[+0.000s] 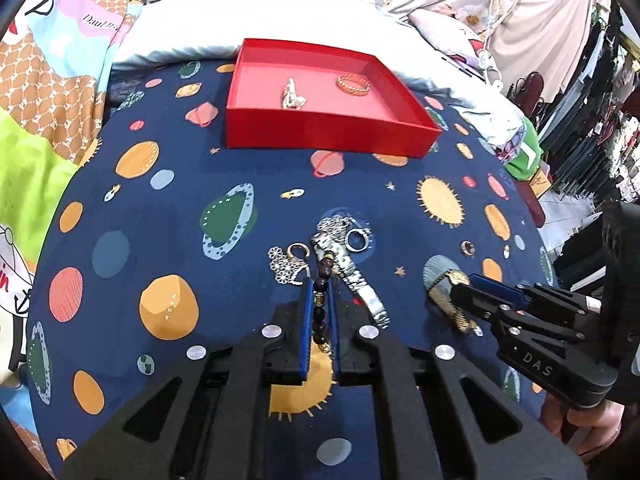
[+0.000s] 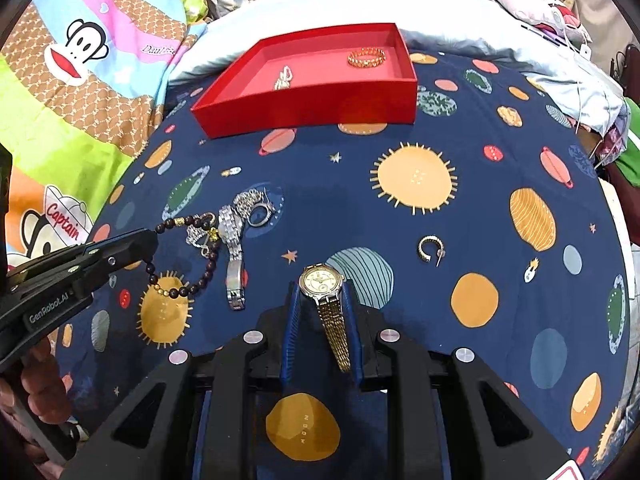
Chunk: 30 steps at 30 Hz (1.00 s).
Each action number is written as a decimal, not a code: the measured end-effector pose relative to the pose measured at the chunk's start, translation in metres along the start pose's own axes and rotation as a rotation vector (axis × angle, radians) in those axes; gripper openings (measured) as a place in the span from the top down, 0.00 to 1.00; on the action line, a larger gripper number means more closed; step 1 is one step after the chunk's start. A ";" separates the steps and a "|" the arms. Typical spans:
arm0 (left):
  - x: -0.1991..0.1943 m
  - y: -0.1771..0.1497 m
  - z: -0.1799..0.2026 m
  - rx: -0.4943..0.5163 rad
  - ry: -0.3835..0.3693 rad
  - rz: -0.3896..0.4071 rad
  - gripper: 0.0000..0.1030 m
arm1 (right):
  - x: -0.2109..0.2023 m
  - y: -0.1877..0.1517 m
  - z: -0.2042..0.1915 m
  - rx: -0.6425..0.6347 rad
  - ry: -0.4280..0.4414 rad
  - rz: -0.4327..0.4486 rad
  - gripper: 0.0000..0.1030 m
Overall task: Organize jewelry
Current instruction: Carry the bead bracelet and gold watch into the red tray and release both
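One red tray (image 2: pixel 304 110) at 12 o'clock holds two pieces. Two watches: gold (image 2: pixel 322 280) at 6, silver (image 2: pixel 232 236) at 9. One bead bracelet (image 2: pixel 200 276), one hoop earring (image 2: pixel 430 250) at 3.

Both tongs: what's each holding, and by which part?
Left tongs pinch the dark bead bracelet along its bead strand. Right tongs grip the gold watch by its band, just below the face.

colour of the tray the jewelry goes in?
Red tray, with a lighter pinkish-red floor inside. It shows best in the right wrist view.
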State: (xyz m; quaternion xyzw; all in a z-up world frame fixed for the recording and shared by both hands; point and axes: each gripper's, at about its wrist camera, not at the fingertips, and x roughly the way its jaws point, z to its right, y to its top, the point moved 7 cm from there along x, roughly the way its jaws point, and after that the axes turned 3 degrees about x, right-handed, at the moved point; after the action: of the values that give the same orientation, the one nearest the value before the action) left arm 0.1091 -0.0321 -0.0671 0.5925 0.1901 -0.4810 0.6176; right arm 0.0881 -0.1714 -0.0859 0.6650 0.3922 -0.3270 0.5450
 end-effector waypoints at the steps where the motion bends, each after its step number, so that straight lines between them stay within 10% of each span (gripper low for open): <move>1: -0.003 0.001 0.002 0.001 -0.005 0.005 0.94 | -0.003 0.002 -0.001 0.000 0.002 0.007 0.81; 17: -0.040 0.027 0.016 0.031 -0.024 0.085 0.94 | -0.014 0.009 -0.004 -0.011 0.017 0.033 1.00; 20: -0.039 0.025 0.014 0.024 -0.020 0.077 0.94 | -0.009 0.004 -0.001 -0.015 0.005 0.018 0.88; 22: -0.037 0.024 0.013 0.021 -0.019 0.071 0.94 | -0.006 0.002 0.001 -0.016 0.002 0.016 0.56; 30: -0.034 0.022 0.015 0.028 -0.020 0.060 0.94 | 0.025 -0.006 -0.001 -0.019 -0.021 -0.036 0.60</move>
State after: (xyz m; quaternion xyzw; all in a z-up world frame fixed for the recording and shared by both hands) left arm 0.1062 -0.0369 -0.0242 0.6017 0.1592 -0.4707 0.6254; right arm 0.0947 -0.1655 -0.1097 0.6492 0.4012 -0.3400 0.5495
